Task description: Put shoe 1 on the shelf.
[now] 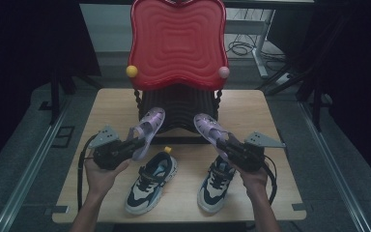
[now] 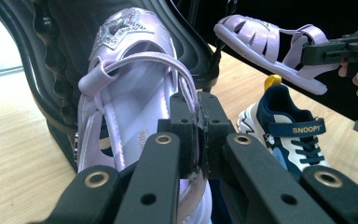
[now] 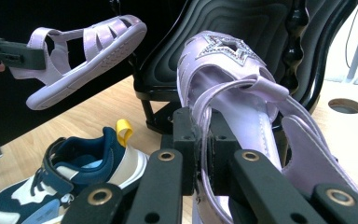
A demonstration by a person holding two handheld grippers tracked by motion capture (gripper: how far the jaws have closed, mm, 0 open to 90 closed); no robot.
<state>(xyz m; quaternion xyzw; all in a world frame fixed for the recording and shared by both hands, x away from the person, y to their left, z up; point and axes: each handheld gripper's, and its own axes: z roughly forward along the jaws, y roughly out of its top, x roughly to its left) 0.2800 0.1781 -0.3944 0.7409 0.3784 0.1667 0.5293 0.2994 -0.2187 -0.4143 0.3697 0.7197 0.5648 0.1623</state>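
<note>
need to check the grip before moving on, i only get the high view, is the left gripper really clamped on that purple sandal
Observer: Yes. In the left gripper view the left gripper has its pads pinched on a strap of the left sandal.
Operator: and the right one
Observer: Same. The right gripper is shut on a strap of the right sandal.
Operator: any decoration on the toes
Observer: A glittery star on each toe.
Operator: text on the sneakers
Observer: The strap of one sneaker reads SNOOPY.
</note>
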